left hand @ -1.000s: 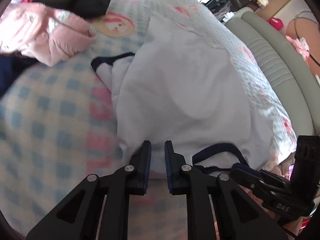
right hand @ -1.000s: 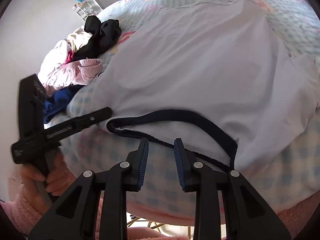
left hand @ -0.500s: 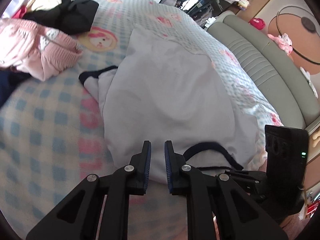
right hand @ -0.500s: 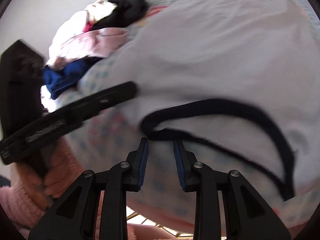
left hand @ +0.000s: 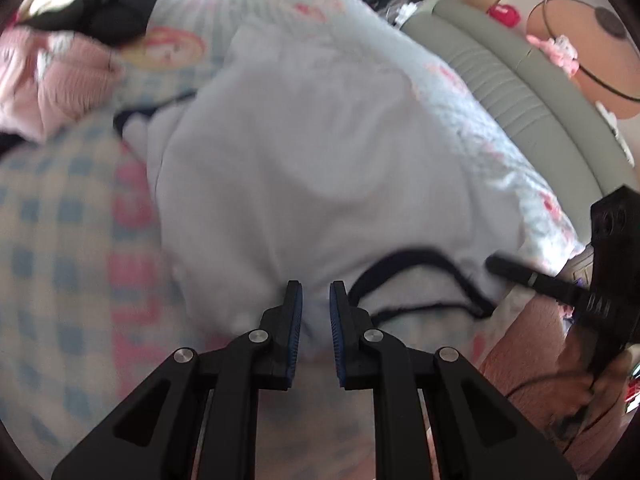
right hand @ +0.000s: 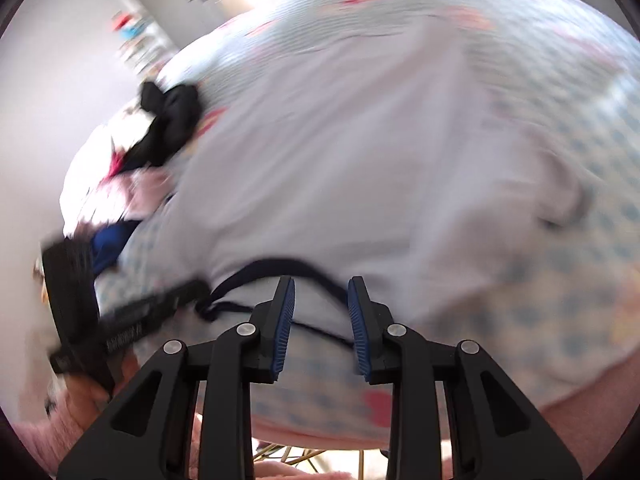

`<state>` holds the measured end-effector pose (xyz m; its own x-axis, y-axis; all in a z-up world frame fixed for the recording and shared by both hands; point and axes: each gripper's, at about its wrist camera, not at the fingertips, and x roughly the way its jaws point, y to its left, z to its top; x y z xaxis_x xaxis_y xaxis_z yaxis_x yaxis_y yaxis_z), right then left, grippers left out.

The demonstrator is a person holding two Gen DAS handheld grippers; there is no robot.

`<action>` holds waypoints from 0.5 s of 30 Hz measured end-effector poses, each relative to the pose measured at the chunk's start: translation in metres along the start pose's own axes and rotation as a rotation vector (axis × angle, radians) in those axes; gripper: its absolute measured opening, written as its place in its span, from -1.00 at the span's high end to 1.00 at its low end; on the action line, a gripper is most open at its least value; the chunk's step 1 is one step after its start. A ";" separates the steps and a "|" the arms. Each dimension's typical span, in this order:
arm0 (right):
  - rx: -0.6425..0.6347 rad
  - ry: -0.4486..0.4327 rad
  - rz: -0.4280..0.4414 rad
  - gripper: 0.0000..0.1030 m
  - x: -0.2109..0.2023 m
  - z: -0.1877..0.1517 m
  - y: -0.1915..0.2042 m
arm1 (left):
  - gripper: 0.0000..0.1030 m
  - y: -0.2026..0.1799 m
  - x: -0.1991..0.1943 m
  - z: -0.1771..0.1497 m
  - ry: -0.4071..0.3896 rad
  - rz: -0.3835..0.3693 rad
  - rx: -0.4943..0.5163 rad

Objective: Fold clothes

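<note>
I had the white cotton T-shirt with navy collar (left hand: 312, 168) spread on the checked bedspread (left hand: 60, 240), neckline nearest me. My right gripper (right hand: 321, 312), parted and empty, straddled the collar band; my left gripper (left hand: 316, 316), both angled down, looked narrowly open over the shoulder, blur permitting.

Right tool (right hand: 321, 308) shifted sideways along the bed's near edge; the white shirt's navy collar (right hand: 280, 266) now sits between its fingers, apparently ungripped (blurred). Left tool (left hand: 316, 312) edged closer to the collar.
</note>
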<state>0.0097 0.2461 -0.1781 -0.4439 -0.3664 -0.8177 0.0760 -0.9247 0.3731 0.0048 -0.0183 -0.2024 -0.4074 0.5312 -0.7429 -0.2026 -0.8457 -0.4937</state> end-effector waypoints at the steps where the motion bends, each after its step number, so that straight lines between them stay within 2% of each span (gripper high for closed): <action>1: 0.020 -0.001 -0.005 0.46 -0.003 -0.002 -0.010 | 0.72 0.003 -0.001 -0.007 0.005 -0.019 -0.020; 5: 0.106 0.026 -0.056 0.46 -0.004 -0.016 -0.042 | 0.68 0.015 -0.015 -0.015 -0.009 -0.107 -0.082; 8: 0.203 -0.021 -0.014 0.46 -0.015 -0.016 -0.050 | 0.64 0.021 -0.038 -0.010 -0.086 -0.161 -0.130; 9: 0.235 -0.042 -0.019 0.40 -0.019 -0.015 -0.052 | 0.47 0.025 -0.044 -0.009 -0.102 -0.185 -0.165; 10: 0.276 -0.069 -0.069 0.33 -0.024 -0.013 -0.054 | 0.34 0.033 -0.049 -0.009 -0.112 -0.205 -0.205; 11: 0.312 -0.093 -0.116 0.20 -0.028 -0.011 -0.057 | 0.16 0.039 -0.051 -0.009 -0.116 -0.208 -0.229; 13: 0.344 -0.117 -0.180 0.17 -0.029 -0.007 -0.062 | 0.16 0.052 -0.051 -0.009 -0.116 -0.181 -0.276; 15: 0.357 -0.116 -0.174 0.17 -0.027 -0.004 -0.064 | 0.16 0.062 -0.047 -0.008 -0.110 -0.154 -0.314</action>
<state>0.0205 0.3149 -0.1817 -0.5222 -0.1749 -0.8347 -0.3146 -0.8702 0.3792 0.0183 -0.0949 -0.2019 -0.4898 0.6282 -0.6045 0.0073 -0.6904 -0.7234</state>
